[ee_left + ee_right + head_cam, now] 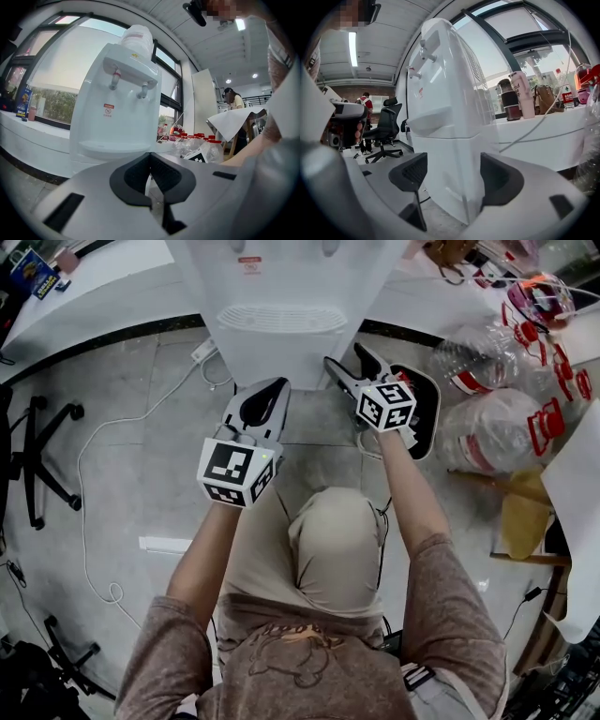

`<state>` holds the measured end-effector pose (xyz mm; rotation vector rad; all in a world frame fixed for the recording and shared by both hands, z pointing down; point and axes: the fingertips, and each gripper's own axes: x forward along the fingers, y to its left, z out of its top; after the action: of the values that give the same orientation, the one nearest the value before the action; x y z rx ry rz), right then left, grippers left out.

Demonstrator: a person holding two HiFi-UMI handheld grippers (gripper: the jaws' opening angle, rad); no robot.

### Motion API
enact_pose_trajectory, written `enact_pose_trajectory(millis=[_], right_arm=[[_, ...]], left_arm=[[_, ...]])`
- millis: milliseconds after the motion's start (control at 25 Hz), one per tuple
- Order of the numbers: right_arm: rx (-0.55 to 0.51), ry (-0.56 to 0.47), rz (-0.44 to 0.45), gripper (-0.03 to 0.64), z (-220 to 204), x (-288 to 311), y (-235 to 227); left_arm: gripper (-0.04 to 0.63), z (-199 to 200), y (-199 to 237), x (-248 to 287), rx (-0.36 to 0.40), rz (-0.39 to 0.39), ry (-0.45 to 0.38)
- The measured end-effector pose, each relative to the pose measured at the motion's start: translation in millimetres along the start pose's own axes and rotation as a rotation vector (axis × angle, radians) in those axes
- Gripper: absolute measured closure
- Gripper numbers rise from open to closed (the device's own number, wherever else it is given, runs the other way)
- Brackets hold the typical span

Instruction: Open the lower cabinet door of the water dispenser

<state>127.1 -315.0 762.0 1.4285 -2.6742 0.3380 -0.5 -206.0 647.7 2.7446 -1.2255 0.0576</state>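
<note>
Step in hand: approach. The door is not touched yet.

The water dispenser [281, 324] sits at top centre of the head view, with the person crouched in front of it. In the right gripper view it fills the middle, and the lower cabinet door [450, 173] is the white panel under the horizontal seam, centre to lower centre of the frame. The door looks shut, flush with the body. There is a faint short mark low on the panel, and I can't tell whether it's the handle or a recess.

The right gripper [352, 364] is at upper centre-right of the head view, aimed at the dispenser's right front corner. Its jaws are spread wide and hold nothing. In its own view that corner shows between the two pads but well clear of both, with no contact.

The left gripper [272, 390], centre-left in the head view, hangs back from the dispenser. Its jaws are closed together and empty, pads meeting in its own view [151, 171].

Judgement: the right gripper is the working one. The next move calls for bringing it in low to the door's free edge or handle. It then needs one pad hooked behind that edge, or a pinch on it, before pulling outward along the hinge arc.

Risks: the smooth panel gives little to grip. The light dispenser may slide, so the left gripper could brace the body.

The clear plastic bottles [487, 427] at the right of the head view are not involved.
</note>
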Motion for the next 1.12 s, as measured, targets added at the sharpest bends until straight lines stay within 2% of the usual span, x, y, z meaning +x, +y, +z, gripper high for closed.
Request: enact_pose_trajectory(millis=[640,1120], right_arm=[[0.006,0.013,0.012,0.273,-2,39,-22],[0.032,0.041,-0.036,0.291,-1,36,-19]], left_arm=[[0.583,-7,15,-5,0.003,0.031,0.031],[0.583,-5,10,-9,-0.025,0.001,0.019]])
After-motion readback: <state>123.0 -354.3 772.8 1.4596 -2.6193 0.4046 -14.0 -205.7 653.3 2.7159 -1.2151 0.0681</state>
